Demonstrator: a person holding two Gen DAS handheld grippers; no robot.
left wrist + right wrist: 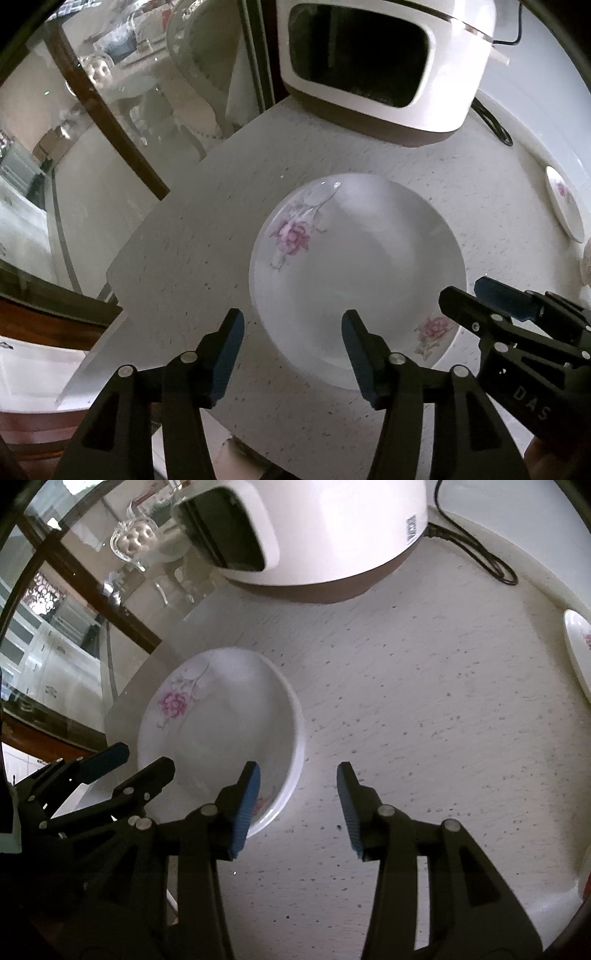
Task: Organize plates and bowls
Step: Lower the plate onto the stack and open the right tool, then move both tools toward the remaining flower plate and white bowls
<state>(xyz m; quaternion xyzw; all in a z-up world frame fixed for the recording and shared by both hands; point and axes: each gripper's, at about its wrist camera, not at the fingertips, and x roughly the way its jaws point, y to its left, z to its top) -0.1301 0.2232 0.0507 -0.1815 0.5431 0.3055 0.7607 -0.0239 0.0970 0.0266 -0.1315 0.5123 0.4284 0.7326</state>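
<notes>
A white bowl with pink flowers sits on the speckled countertop, near its left corner. My left gripper is open and straddles the bowl's near-left rim, one finger outside on the counter side and one over the inside. My right gripper is open across the bowl's right rim, its left finger over the inside and its right finger over the counter. No pad presses on the rim. A second flowered plate lies at the far right.
A large white and brown rice cooker stands behind the bowl, its black cable looping on the counter. The counter's edge drops off just left of the bowl, beside a glass panel with a dark wooden frame.
</notes>
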